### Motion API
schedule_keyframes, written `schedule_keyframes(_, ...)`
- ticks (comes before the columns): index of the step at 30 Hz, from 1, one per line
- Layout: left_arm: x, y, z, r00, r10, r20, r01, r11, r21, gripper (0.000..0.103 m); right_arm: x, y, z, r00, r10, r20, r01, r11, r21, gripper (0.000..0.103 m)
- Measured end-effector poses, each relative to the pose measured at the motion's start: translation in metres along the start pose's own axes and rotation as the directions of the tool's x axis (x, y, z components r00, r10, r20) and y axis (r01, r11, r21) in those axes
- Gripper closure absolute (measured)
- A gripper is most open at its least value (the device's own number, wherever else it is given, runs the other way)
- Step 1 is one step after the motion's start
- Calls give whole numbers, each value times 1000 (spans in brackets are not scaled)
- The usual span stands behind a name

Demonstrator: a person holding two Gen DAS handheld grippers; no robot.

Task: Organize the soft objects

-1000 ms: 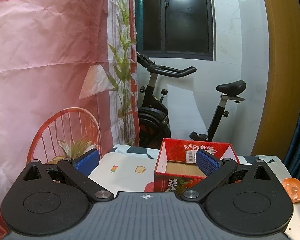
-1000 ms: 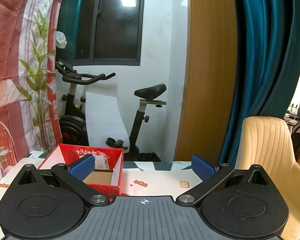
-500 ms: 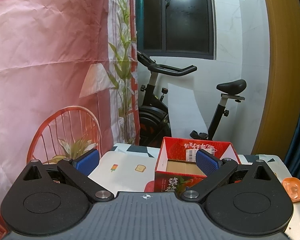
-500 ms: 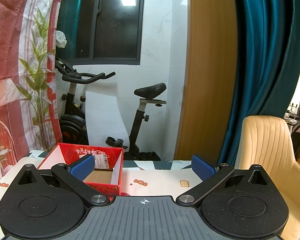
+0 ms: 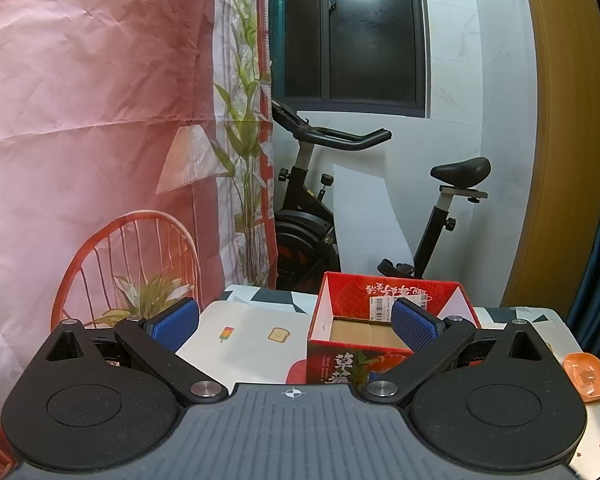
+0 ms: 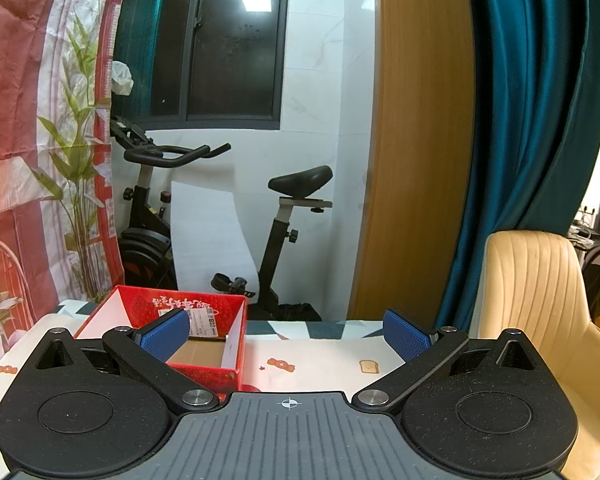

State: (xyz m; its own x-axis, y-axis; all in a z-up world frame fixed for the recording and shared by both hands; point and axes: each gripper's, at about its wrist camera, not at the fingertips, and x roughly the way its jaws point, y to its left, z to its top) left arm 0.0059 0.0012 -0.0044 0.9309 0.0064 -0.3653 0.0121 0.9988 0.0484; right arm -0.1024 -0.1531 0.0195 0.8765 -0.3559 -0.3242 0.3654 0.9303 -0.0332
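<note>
Over the surface (image 5: 252, 320), both hand-held grippers gape w/ nothing held: left (image 5: 296, 322), right (image 6: 286, 332). Red box (image 5: 384, 328) sits upright, open top up, long axis running away from cam.

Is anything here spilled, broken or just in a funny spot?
Nothing spilled or broken. The red strawberry box stands upright and open on the table, seemingly empty. One small oddity: the orange dish sits right at the table's right edge. No soft objects show.

Red box (image 5: 384, 320), blue gripper pads (image 5: 414, 326)
</note>
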Motion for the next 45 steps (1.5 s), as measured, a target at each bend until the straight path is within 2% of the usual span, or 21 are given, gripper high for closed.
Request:
schedule_keyframes(27, -1, -1, -1, 1000, -8, -5, 8, 1000, 1, 0, 1, -1, -2, 1000, 1, 0, -1, 1000, 1, 0)
schedule_keyframes(32, 4, 1, 0, 1000, 15, -20, -15, 1000, -5, 0, 4, 1, -12, 1000, 6, -4, -6, 1000, 2, 0)
schedule_keyframes(38, 8, 1, -2, 999, 33, -21, -33, 999, 4, 0, 2, -2, -9, 1000, 28, 4, -28, 999, 25, 0)
schedule_keyframes(41, 10, -3, -5, 1000, 17, -15, -16, 1000, 9, 0, 6, -7, -13, 998, 66, -2, -65, 997, 47, 0)
schedule_keyframes(45, 23, -6, -14, 999, -14, -45, 14, 1000, 14, 0, 20, -7, -23, 996, 89, -26, -87, 994, 71, 0)
